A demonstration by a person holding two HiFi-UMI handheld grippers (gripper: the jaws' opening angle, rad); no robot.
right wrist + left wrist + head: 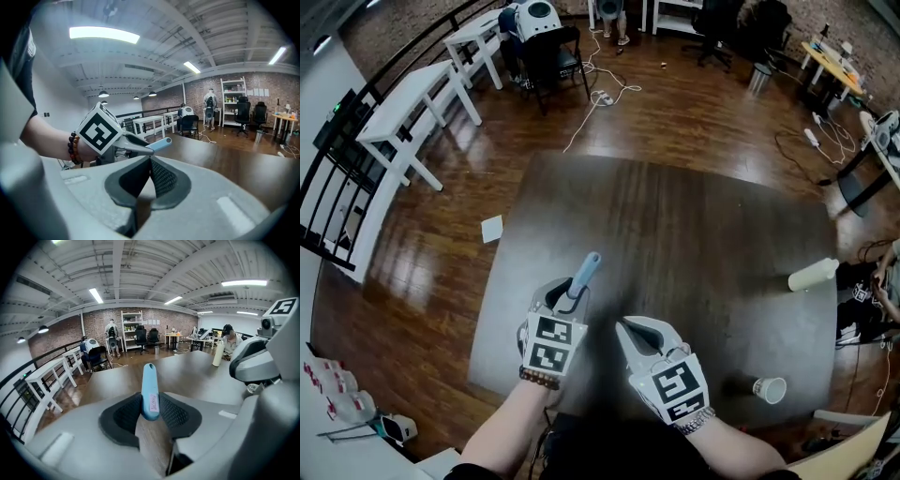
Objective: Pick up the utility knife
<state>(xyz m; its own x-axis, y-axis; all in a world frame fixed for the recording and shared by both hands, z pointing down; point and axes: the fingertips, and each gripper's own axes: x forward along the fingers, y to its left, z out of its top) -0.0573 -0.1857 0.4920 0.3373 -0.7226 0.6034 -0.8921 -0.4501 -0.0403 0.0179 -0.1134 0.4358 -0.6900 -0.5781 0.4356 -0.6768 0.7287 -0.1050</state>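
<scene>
Head view: the knife (586,270) is held over the table (694,216) by the left gripper (573,300); a cup (770,389) is seen lying on its side.
Left gripper view: the jaws are clamped on the knife.
Right gripper view: the right gripper (150,161) is seen with its jaws pressed together.

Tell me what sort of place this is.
Probably a loft-style lab or shared workspace: it has brick walls, white workbenches, office chairs, and loose cables trailing across the wooden floor.
</scene>
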